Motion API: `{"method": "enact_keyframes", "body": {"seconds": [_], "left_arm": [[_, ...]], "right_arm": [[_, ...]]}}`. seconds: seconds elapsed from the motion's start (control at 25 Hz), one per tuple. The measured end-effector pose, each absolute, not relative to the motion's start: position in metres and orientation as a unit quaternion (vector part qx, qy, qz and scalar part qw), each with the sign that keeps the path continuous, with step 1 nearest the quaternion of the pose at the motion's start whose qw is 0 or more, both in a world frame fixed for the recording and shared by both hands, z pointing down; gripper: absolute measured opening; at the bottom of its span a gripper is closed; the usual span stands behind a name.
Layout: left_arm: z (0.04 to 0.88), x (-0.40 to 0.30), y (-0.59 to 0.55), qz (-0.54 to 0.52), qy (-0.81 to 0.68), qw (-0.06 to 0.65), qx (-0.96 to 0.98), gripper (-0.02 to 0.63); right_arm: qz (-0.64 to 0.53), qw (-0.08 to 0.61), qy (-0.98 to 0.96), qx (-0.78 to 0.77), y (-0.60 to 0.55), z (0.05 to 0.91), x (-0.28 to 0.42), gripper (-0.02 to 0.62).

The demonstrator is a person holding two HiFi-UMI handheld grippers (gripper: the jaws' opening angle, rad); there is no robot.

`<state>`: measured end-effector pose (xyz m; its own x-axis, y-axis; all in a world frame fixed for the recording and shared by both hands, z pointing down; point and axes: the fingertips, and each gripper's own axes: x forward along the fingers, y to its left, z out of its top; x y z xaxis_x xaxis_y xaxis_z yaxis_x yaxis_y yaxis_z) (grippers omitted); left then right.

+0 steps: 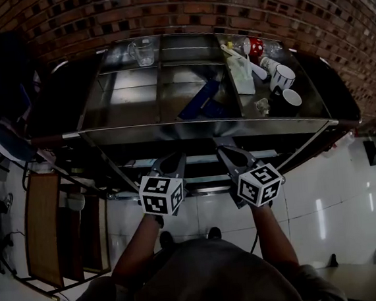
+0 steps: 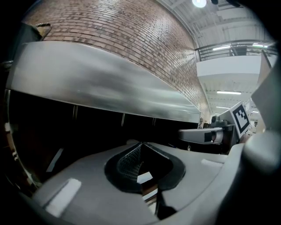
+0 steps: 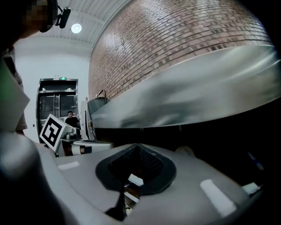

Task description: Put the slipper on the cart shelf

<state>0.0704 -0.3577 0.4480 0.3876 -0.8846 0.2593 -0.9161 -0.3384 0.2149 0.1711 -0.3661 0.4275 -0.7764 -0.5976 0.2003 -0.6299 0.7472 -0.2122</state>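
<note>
Both pairs of jaws are pressed together with nothing between them: the left gripper (image 2: 141,144) and the right gripper (image 3: 138,146) each show their dark pads meeting at the tip over empty air. In the head view the two hang side by side just below the front edge of the steel cart (image 1: 206,130), their tips pointing in under its top shelf.

A long blue thing, which I take to be the slipper (image 1: 199,99), lies slantwise on the top shelf, right of centre and nearer the front edge than the back. A glass mug (image 1: 143,51) stands at the back left, and two white mugs (image 1: 283,76) sit with other white clutter towards the right edge.

By my reading the slipper is already on the shelf and the hands are free, so the placing looks done. If a lower shelf is meant, the next move calls for spreading one pair of jaws and reaching over the front edge.
</note>
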Motion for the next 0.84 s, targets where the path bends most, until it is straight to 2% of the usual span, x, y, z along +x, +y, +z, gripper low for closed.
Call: {"method": "enact_keyframes", "body": {"seconds": [0.84], "left_arm": [[0.4445, 0.0751, -0.359, 0.05, -0.546, 0.163, 0.821, 0.008]], "right_arm": [[0.13, 0.057, -0.939, 0.314, -0.3631, 0.4182, 0.1666, 0.0]]}}
